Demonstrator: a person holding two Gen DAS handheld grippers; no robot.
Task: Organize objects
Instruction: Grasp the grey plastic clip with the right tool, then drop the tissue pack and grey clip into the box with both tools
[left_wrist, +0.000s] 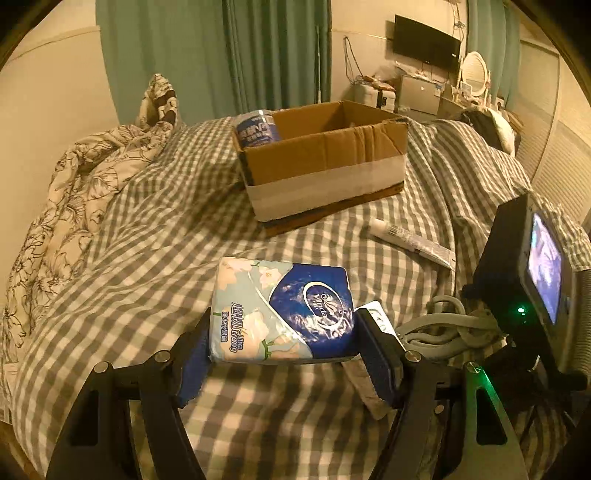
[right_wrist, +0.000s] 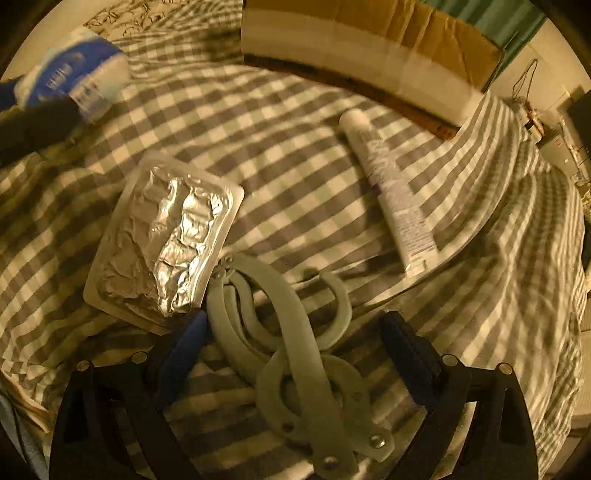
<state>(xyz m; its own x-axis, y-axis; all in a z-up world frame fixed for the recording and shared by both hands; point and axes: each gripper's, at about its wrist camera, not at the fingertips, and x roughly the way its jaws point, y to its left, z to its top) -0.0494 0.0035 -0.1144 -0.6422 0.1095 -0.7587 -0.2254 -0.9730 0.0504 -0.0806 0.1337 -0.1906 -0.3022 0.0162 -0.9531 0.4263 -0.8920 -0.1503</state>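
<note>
Two blue-padded fingers of the left gripper (left_wrist: 282, 347) clamp a tissue pack (left_wrist: 281, 311) above the checked bedsheet (left_wrist: 147, 236); its wrapper reads "Vinda" and "Ultra Strong", the smaller print illegible. Beyond it, mid-bed, stands an open cardboard box (left_wrist: 325, 162) with another blue pack (left_wrist: 255, 127) at its far left corner. The right gripper (right_wrist: 295, 339) stands wide over grey calipers (right_wrist: 295, 332), partly cut off below. A foil blister sheet (right_wrist: 166, 240) lies just left, a white tube (right_wrist: 391, 192) toward the box, print blurred.
</note>
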